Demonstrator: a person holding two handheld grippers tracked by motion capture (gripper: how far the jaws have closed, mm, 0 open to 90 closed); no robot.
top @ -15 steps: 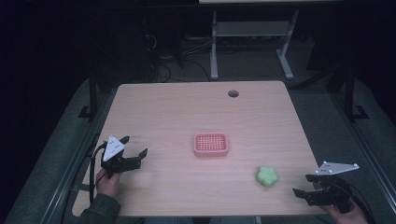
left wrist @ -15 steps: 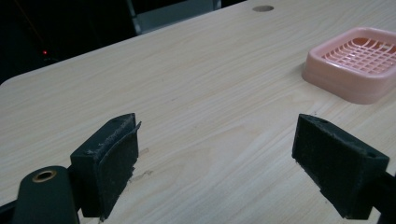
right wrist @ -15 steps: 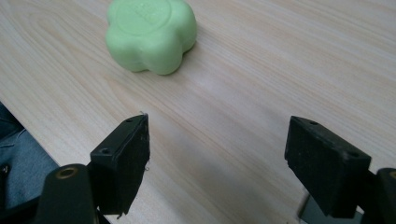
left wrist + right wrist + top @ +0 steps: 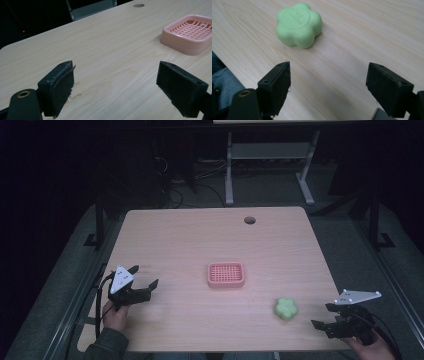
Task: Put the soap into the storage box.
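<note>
Right gripper [image 4: 326, 317] lines up on the green soap [image 4: 286, 308], jaws wide apart and empty.

The soap [image 4: 299, 24] lies flat on the table [image 4: 200, 240], ahead of the right gripper [image 4: 328, 82] and a little toward its left jaw, not yet between the jaws. To take it well, I judge the gripper should shift toward that side until the soap is centred, go forward low over the wood, and close across the lobed sides. The left gripper [image 4: 145, 285] rests spread and empty too, with the pink dish [image 4: 191, 32] ahead of it, off its right jaw.
</note>
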